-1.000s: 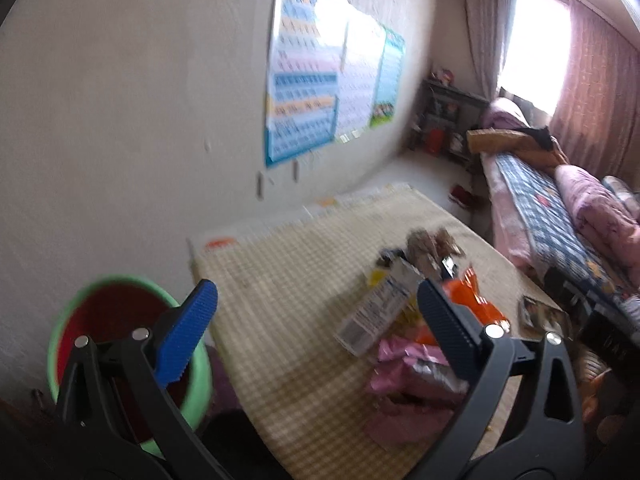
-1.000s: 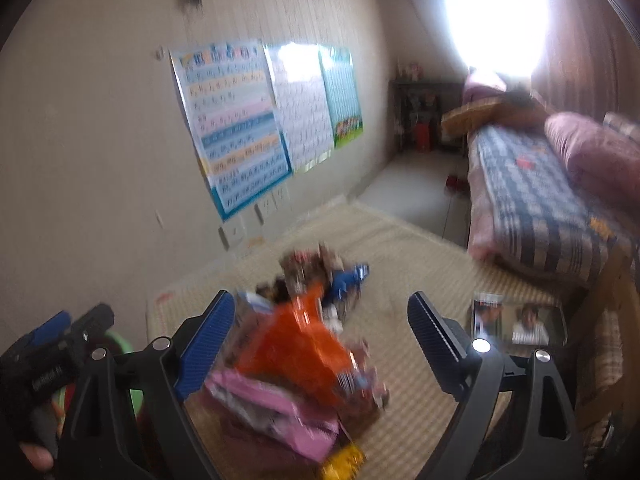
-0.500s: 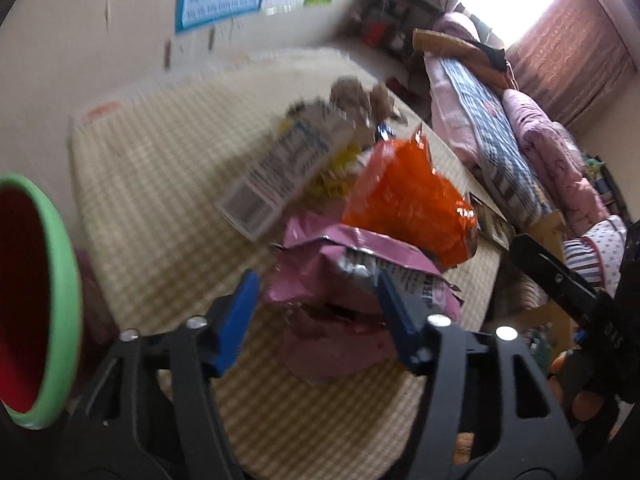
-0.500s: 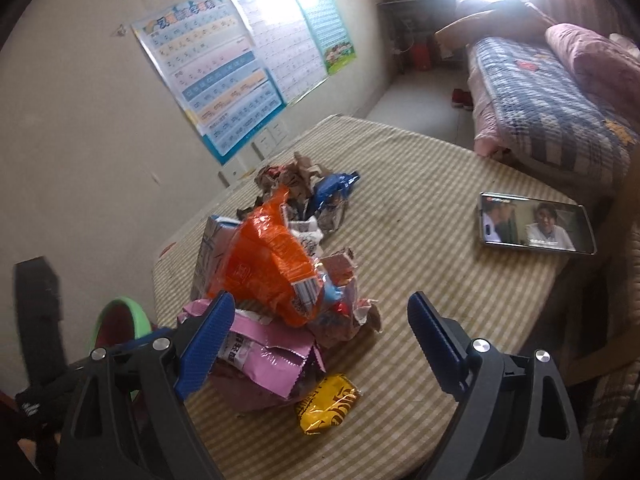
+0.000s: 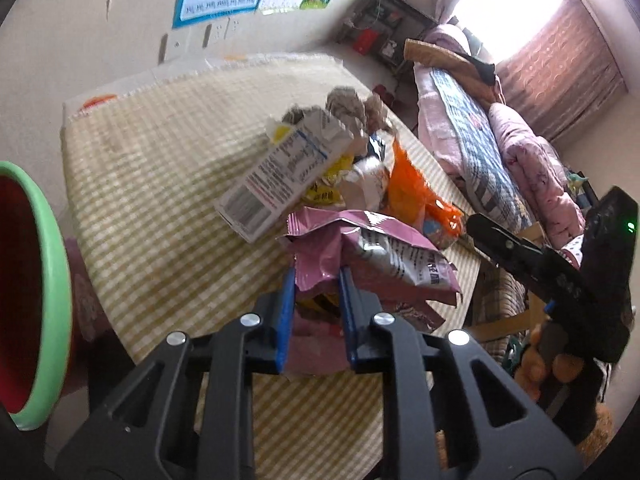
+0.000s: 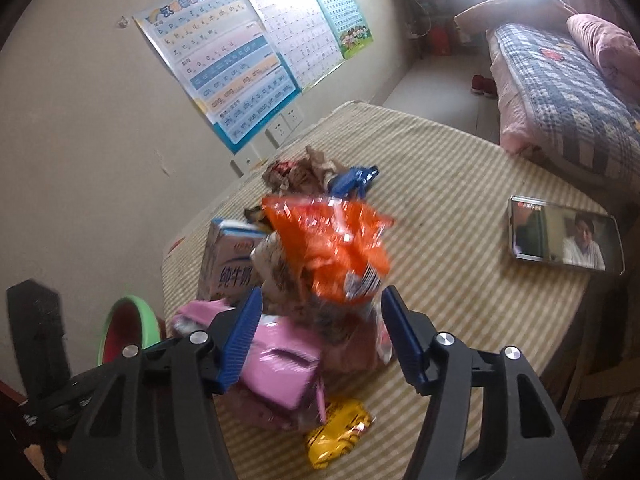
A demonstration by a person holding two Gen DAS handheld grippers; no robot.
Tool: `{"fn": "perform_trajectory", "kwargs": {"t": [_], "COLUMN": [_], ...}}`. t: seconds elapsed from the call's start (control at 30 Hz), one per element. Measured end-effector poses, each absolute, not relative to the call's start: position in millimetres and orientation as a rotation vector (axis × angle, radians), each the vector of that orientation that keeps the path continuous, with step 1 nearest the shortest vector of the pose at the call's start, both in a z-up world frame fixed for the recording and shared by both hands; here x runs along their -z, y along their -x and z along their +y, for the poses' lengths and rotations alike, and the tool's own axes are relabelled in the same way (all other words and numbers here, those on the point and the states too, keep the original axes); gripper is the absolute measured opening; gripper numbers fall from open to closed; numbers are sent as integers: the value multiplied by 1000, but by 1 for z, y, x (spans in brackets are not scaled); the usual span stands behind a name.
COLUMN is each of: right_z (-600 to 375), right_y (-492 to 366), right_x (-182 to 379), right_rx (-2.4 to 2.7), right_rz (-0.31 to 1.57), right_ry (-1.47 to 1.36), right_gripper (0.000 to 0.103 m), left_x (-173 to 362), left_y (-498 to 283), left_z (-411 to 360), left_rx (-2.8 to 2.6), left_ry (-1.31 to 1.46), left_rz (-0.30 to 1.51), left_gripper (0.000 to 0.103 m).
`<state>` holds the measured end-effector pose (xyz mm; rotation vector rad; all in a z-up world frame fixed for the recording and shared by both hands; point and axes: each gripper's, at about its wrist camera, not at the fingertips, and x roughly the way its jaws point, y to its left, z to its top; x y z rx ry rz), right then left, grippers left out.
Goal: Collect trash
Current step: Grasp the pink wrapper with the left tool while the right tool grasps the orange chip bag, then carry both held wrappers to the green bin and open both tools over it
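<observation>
A pile of trash lies on the checked tablecloth (image 5: pixel 152 184): a pink wrapper (image 5: pixel 372 248), a milk carton (image 5: pixel 280 176), an orange bag (image 6: pixel 336 240), a yellow wrapper (image 6: pixel 340 436) and crumpled brown paper (image 6: pixel 304 168). My left gripper (image 5: pixel 316 284) is shut on the near edge of the pink wrapper. My right gripper (image 6: pixel 324 320) is open, its jaws either side of the orange bag and the stuff under it; the pink wrapper (image 6: pixel 276 364) lies just below. A red bin with a green rim (image 5: pixel 28 288) stands at the table's left edge, also seen in the right wrist view (image 6: pixel 128 328).
A phone (image 6: pixel 564 236) with a lit screen lies on the table's right side. A bed (image 6: pixel 560 92) with a checked quilt stands beyond the table. Posters (image 6: pixel 224 64) hang on the wall behind. The right gripper's body (image 5: pixel 560 276) shows at the right in the left wrist view.
My left gripper came down onto the pile and closed on the pink wrapper. My right gripper moved in closer, so the orange bag now sits between its open jaws.
</observation>
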<state>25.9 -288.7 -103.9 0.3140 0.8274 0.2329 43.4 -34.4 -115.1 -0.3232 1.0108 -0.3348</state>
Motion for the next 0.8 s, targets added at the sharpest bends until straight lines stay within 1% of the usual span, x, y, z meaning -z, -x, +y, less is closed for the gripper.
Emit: {"fn": "perform_trajectory", "kwargs": {"t": [0.2, 0.4, 0.43, 0.5, 0.63, 0.8], "right_z": [-302, -295, -293, -292, -294, -298], "right_y": [-47, -60, -61, -61, -55, -42], "right_x": [111, 121, 123, 124, 117, 92], "right_rx": [-196, -208, -205, -198, -195, -187], "right_rz": [864, 909, 916, 920, 891, 810], "right_ry": [-366, -361, -354, -353, -371, -369], "right_gripper": [61, 61, 60, 49, 47, 47], "left_x": [92, 91, 92, 92, 89, 79], "left_y": [-39, -39, -39, -38, -36, -31], "left_z": [-23, -22, -21, -22, -20, -16], "left_rx": [304, 301, 302, 305, 304, 295], "left_ry": [306, 316, 317, 317, 318, 319], "left_rz": [930, 933, 934, 933, 923, 884], "left_gripper": [20, 20, 20, 20, 20, 20]}}
